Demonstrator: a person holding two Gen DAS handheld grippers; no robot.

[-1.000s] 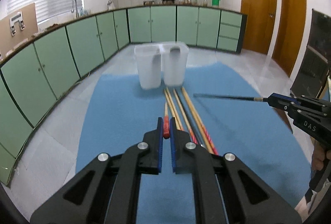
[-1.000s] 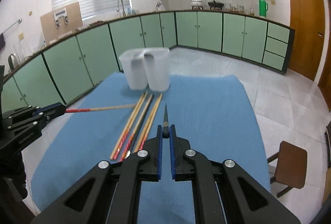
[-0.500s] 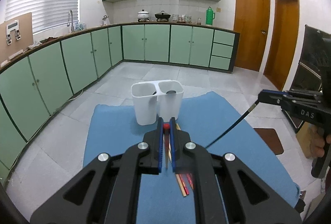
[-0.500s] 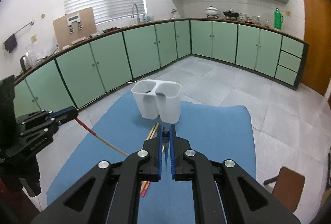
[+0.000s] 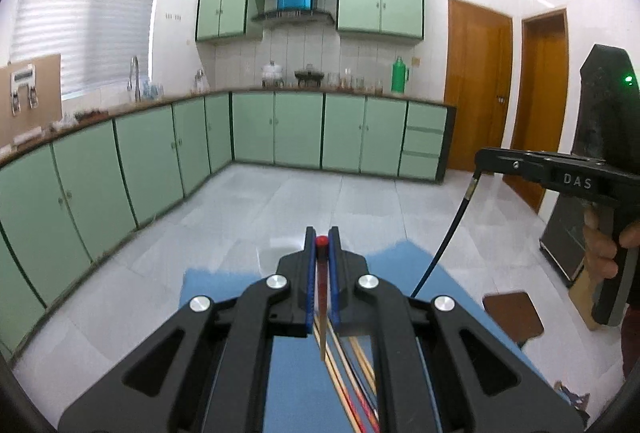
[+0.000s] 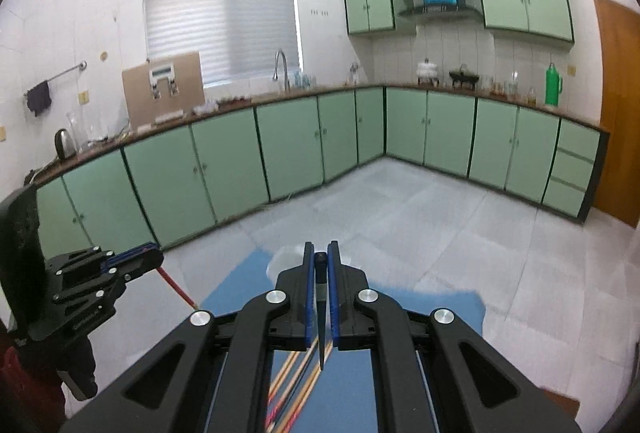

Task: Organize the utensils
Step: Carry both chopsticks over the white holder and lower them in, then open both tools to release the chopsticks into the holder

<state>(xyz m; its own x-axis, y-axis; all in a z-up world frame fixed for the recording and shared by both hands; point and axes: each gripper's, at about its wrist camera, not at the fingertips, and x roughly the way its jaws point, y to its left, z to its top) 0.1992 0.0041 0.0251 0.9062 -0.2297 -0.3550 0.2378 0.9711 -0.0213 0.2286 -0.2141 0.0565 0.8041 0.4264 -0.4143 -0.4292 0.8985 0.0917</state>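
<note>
My left gripper [image 5: 321, 241] is shut on a red-ended wooden chopstick [image 5: 321, 297] that hangs point down. My right gripper [image 6: 320, 257] is shut on a black chopstick [image 6: 321, 313], also hanging point down. Each gripper shows in the other's view: the right one [image 5: 486, 157] with its black chopstick [image 5: 448, 233], the left one [image 6: 154, 255] with its red end [image 6: 176, 287]. Several chopsticks [image 5: 352, 385] lie on the blue mat [image 5: 296, 373] below; they also show in the right wrist view [image 6: 296, 381]. The white holder is only a pale blur [image 6: 290, 257] behind my right fingers.
The blue mat [image 6: 440, 303] covers the table, whose far edge drops to a tiled floor. Green kitchen cabinets [image 5: 300, 129] line the walls. A brown stool [image 5: 512, 313] stands at the table's right side.
Both grippers have lifted and tilted upward, each carrying its chopstick from level to hanging point down. The white holder has dropped almost out of both views.
</note>
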